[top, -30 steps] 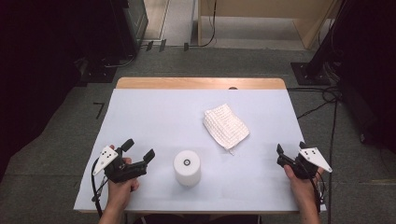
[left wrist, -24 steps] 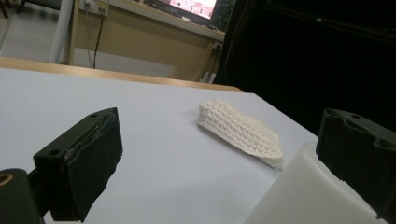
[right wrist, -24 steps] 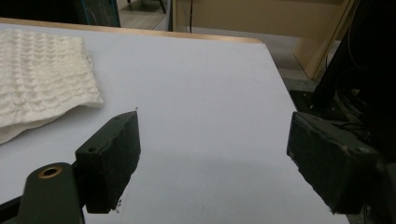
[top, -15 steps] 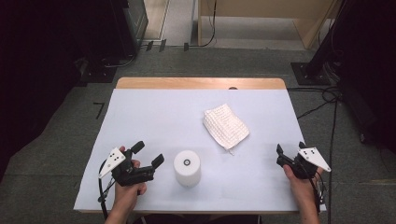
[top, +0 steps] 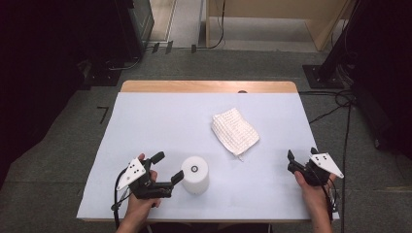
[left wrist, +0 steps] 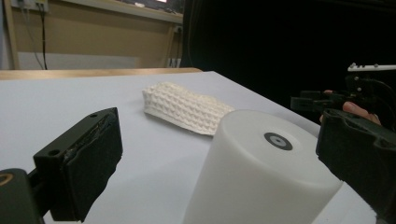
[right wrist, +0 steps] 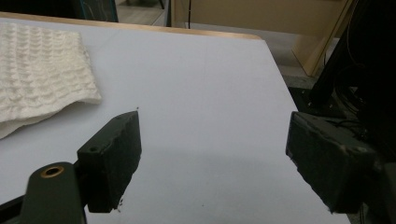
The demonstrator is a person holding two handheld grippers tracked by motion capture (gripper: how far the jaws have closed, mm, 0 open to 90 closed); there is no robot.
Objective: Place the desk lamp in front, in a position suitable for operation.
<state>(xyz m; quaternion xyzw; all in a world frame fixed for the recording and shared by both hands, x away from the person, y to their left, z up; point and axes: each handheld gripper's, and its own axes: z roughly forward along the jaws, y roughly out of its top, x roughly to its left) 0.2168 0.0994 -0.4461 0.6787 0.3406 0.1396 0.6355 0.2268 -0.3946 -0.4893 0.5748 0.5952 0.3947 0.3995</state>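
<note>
Both grippers have their jaws spread. Since a second ago the left gripper (top: 166, 168) has slid rightward, its jaws now flanking the white cylinder (top: 195, 175), perhaps touching it. Right gripper (top: 301, 161) stays put near the table (top: 145, 121) edge, beyond the waffle cloth (top: 234, 130).

This looks like a lab: a white tabletop (top: 145, 126) on grey carpet floor (top: 58, 145), with black cables (top: 347, 126) and dark stands (top: 323, 73) around.

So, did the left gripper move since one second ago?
Yes. The left gripper moved right, toward the white cylinder, which stayed in place.
</note>
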